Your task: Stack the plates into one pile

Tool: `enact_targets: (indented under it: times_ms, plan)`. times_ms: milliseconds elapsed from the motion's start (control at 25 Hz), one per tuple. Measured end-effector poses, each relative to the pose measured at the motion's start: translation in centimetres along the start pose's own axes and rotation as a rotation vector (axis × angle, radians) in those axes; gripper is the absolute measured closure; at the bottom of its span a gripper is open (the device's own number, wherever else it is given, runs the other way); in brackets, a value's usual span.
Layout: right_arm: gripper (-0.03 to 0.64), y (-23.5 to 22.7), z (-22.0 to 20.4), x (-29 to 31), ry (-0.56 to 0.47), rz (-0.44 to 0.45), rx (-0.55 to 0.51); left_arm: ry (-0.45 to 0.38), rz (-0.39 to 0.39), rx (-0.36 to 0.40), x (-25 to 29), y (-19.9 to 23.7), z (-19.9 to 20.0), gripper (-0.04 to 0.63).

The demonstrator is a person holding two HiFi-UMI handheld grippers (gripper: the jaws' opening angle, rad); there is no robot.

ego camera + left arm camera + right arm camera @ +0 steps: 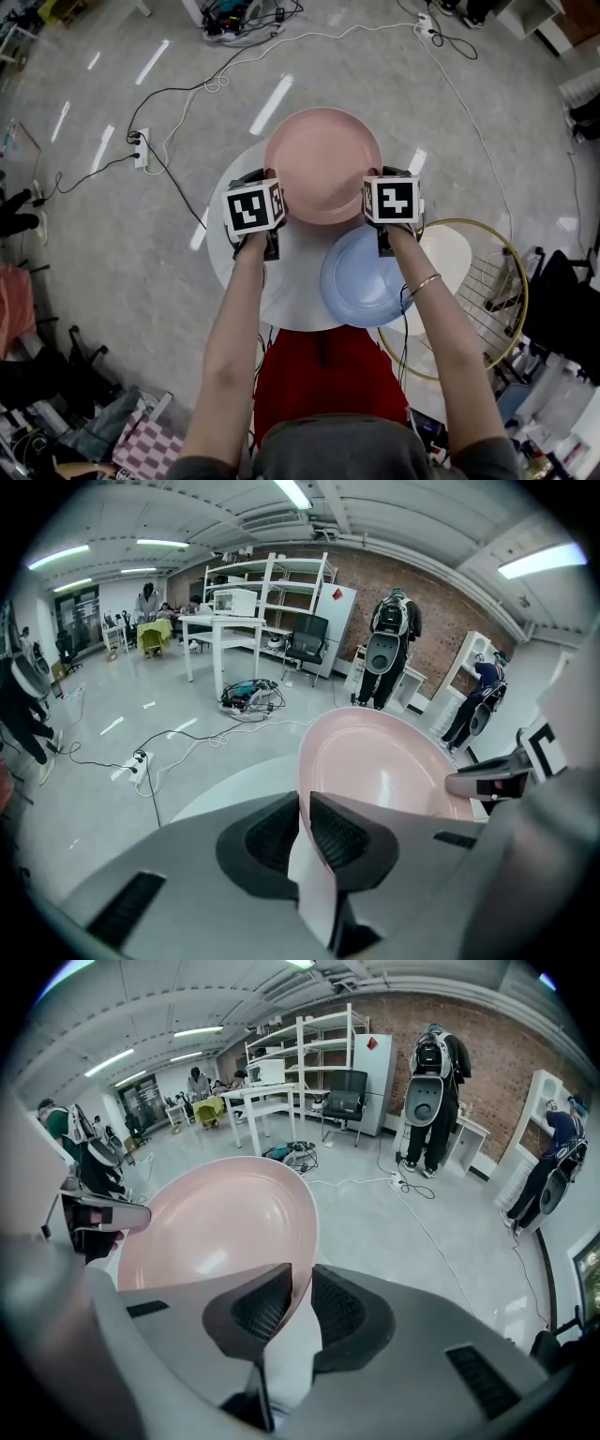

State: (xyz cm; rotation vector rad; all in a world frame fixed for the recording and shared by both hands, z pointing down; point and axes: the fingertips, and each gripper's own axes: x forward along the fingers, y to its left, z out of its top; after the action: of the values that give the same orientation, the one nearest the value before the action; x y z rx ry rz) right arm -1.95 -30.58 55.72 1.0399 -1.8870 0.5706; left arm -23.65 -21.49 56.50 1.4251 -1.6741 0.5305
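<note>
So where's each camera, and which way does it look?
Head view: on the person's head, looking down at the pink plate, blue plate and table; both forearms, left gripper and right gripper show.
Left gripper view: on the left gripper, looking along its jaws, clamped on the pink plate's rim; the right gripper shows opposite.
Right gripper view: the same from the other rim, toward the left gripper.
Shared: the pink plate, in all three.

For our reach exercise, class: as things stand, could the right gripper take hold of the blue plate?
Probably not yet: the right gripper has its jaws shut on the pink plate, as does the left gripper. The blue plate lies uncovered on the table nearby.
</note>
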Motion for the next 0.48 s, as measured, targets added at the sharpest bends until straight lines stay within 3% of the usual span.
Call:
enact_targets:
  times_ms: [480]
  plan:
    - [0.54, -1.2, -2.6, -5.9, -0.051, -0.038, 0.052, -0.046, -0.045, 0.059, -4.2, -3.3, -0.3, 0.551]
